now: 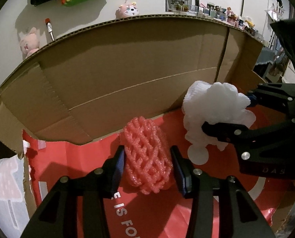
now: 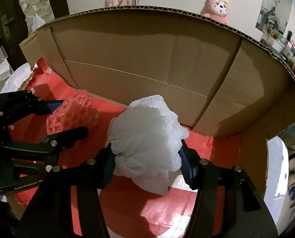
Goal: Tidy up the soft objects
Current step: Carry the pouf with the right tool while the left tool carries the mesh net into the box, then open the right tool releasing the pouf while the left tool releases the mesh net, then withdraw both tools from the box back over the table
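Observation:
A pink foam net sleeve (image 1: 147, 156) sits between the fingers of my left gripper (image 1: 147, 168), which is shut on it just above the red floor of an open cardboard box (image 1: 127, 69). My right gripper (image 2: 149, 164) is shut on a white foam net sleeve (image 2: 147, 138), held inside the same box to the right of the pink one. The white sleeve (image 1: 212, 115) and right gripper (image 1: 226, 115) show at the right of the left wrist view. The pink sleeve (image 2: 74, 115) and left gripper (image 2: 72, 117) show at the left of the right wrist view.
The box has tall brown cardboard walls (image 2: 147, 59) and a red printed sheet (image 1: 157, 218) as its floor. Pink plush toys (image 1: 127, 11) hang on the wall behind. A shelf of small items (image 1: 226, 13) lies at the far right.

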`<state>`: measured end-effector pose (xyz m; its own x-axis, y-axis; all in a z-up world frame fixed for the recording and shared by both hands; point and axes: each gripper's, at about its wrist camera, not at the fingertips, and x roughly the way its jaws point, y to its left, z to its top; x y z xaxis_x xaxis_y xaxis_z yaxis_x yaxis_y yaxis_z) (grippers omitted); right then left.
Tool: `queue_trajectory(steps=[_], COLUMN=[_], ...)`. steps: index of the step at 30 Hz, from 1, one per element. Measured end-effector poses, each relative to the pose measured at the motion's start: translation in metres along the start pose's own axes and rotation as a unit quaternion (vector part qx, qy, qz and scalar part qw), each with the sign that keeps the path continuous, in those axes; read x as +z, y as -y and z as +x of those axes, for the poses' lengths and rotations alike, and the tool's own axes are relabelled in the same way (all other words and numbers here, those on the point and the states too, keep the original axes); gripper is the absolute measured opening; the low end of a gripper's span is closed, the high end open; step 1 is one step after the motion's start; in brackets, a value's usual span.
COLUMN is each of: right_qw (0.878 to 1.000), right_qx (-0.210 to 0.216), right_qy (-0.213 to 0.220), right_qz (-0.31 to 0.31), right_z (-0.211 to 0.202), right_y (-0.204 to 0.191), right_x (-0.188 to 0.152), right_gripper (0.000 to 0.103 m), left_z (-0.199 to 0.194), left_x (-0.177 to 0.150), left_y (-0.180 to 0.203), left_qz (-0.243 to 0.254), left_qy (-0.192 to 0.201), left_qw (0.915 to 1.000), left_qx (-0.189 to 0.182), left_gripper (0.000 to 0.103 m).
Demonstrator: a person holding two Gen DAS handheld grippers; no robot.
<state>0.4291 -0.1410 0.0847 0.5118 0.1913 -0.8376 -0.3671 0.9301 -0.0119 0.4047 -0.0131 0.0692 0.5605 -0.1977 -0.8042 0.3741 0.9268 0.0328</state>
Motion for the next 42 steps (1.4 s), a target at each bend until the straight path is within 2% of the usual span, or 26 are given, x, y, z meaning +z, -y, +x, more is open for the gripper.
queue_trajectory(steps=[9, 16, 20, 24, 28, 31, 32, 34, 42], right_qw=[1.000, 1.000, 1.000, 0.999, 0.999, 0.998, 0.998, 0.997, 0.991], right_qx=[-0.007, -0.014, -0.015, -0.016, -0.016, -0.020, -0.022, -0.022, -0.015], right_qy=[0.015, 0.018, 0.018, 0.025, 0.035, 0.050, 0.057, 0.071, 0.126], right_qz=[0.008, 0.015, 0.013, 0.017, 0.024, 0.028, 0.029, 0.033, 0.048], right_z=[0.001, -0.001, -0.006, -0.018, -0.038, -0.059, -0.068, -0.085, -0.158], right_y=[0.007, 0.015, 0.017, 0.016, 0.016, 0.015, 0.015, 0.015, 0.010], right_x=[-0.004, 0.000, 0.001, -0.001, -0.004, -0.008, -0.010, -0.015, -0.047], right_gripper=[0.064, 0.074, 0.076, 0.082, 0.083, 0.083, 0.085, 0.095, 0.095], left_z=[-0.002, -0.016, -0.032, -0.054, -0.081, -0.106, -0.114, -0.129, -0.184], left_x=[0.001, 0.001, 0.001, -0.002, -0.004, -0.010, -0.012, -0.016, -0.041], left_y=[-0.004, -0.006, -0.008, -0.008, -0.007, -0.003, -0.002, 0.001, 0.018], left_qz=[-0.008, -0.020, -0.027, -0.036, -0.044, -0.047, -0.049, -0.053, -0.065], left_qy=[0.002, 0.018, 0.037, 0.061, 0.086, 0.107, 0.114, 0.126, 0.171], left_qw=[1.0000, 0.9996, 0.9989, 0.9974, 0.9951, 0.9928, 0.9919, 0.9901, 0.9828], left_qx=[0.002, 0.007, 0.012, 0.015, 0.020, 0.027, 0.028, 0.028, 0.027], left_gripper=[0.056, 0.069, 0.079, 0.085, 0.095, 0.098, 0.098, 0.102, 0.103])
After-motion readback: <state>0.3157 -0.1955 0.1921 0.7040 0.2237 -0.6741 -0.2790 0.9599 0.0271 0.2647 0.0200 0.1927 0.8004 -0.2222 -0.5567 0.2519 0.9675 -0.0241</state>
